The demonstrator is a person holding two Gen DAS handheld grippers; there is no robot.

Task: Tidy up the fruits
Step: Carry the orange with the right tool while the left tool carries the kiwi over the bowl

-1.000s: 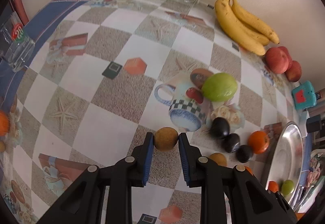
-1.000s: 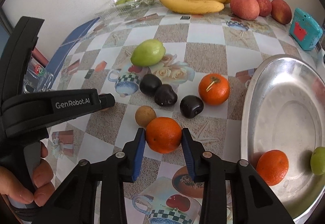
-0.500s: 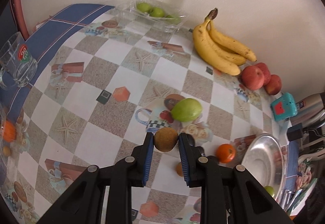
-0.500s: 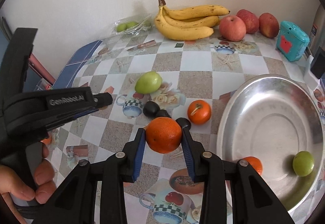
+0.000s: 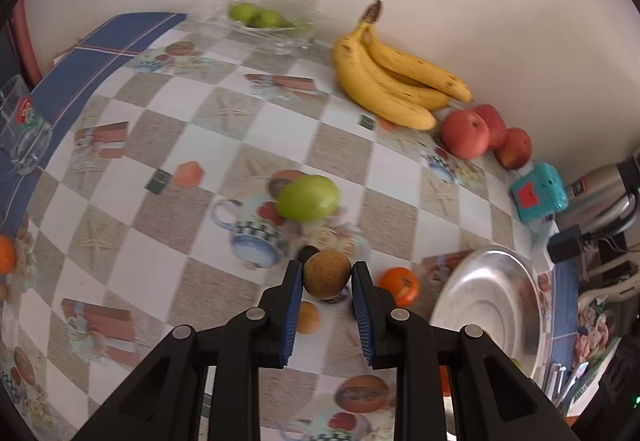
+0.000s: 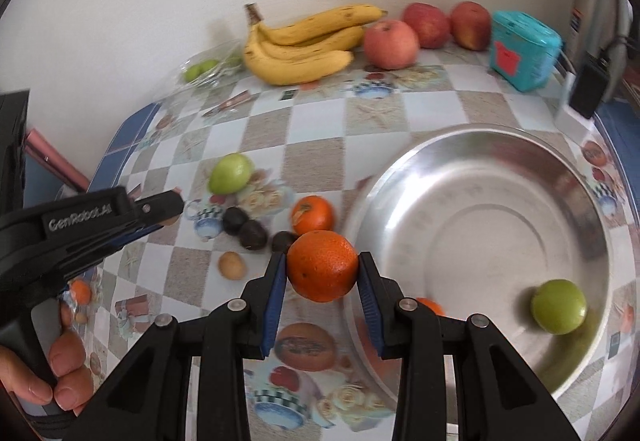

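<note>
From the left wrist, the left tongs (image 5: 326, 275) pinch a brown kiwi (image 5: 326, 274) above the checked surface (image 5: 192, 241), half hiding a dark fruit (image 5: 307, 252) behind.

From the right wrist, the right tongs (image 6: 322, 272) pinch an orange (image 6: 322, 271) near the steel tray (image 6: 480, 145), covering most of another orange fruit (image 6: 430, 306) inside.

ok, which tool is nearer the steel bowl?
Right. The right tool, shut on an orange, is at the bowl's left rim. The left tool, holding a kiwi, sits farther left, over the tablecloth.
</note>
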